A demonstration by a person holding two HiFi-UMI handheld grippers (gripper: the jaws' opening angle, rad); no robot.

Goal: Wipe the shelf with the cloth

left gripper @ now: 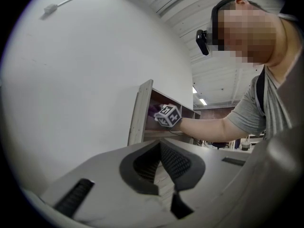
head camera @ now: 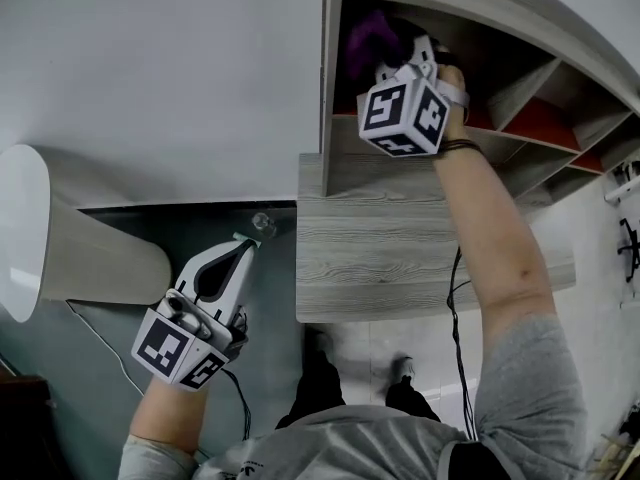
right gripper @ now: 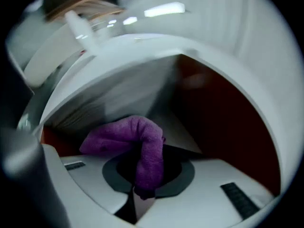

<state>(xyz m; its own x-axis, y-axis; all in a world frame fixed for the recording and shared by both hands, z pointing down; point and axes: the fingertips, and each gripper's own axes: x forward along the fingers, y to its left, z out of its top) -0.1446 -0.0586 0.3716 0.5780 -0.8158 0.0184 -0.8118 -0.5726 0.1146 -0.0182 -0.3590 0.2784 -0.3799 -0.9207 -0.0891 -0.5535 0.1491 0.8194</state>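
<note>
Purple cloth (right gripper: 142,146) clamped in right tongs (right gripper: 140,191), half-hidden inside shelf (head camera: 420,233); left tongs (left gripper: 173,186) closed.

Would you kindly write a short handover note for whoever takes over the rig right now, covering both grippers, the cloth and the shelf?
Right gripper: jaws shut on the purple cloth, reached inside the shelf at its end by the white wall.
Left gripper: jaws together, nothing in them, held low, away from the shelf.
Done: the cloth is gripped and inside the shelf; how much has been wiped cannot be told.
Left: wipe the surfaces there, then probably the other sections.
</note>
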